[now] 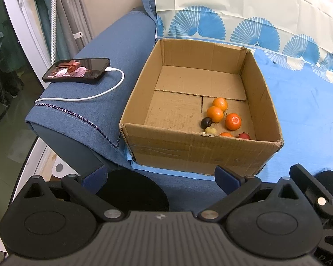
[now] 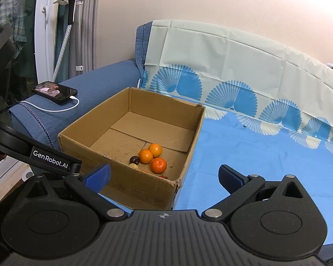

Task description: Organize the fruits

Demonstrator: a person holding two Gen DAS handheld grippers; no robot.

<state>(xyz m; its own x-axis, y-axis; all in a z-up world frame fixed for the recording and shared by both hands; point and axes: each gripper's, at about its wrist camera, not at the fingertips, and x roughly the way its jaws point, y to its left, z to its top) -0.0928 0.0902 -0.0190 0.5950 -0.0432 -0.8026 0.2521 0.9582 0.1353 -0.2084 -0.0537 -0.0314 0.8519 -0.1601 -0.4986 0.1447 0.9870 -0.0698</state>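
An open cardboard box (image 1: pixel 188 148) (image 2: pixel 122 184) sits on a blue sheet on a sofa seat. In its near right corner lie several fruits: oranges (image 1: pixel 233 121) (image 2: pixel 158 165), a dark plum (image 1: pixel 206 122) (image 2: pixel 134 160), a small yellow fruit (image 1: pixel 210 130) and a red fruit (image 1: pixel 244 136) half hidden by the front wall. My left gripper (image 1: pixel 162 176) hangs open just in front of the box, nothing between its blue pads. My right gripper (image 2: pixel 164 175) is open too, above the box's near right corner, holding nothing.
A phone (image 1: pixel 76 69) (image 2: pixel 54 91) with a white charging cable (image 1: pixel 82 98) lies on the blue sofa armrest (image 1: pixel 113 51) left of the box. The blue sheet (image 2: pixel 266 155) spreads to the right; a patterned cover drapes the backrest (image 2: pixel 222 53). The left gripper's body (image 2: pixel 48 155) shows at the right view's left edge.
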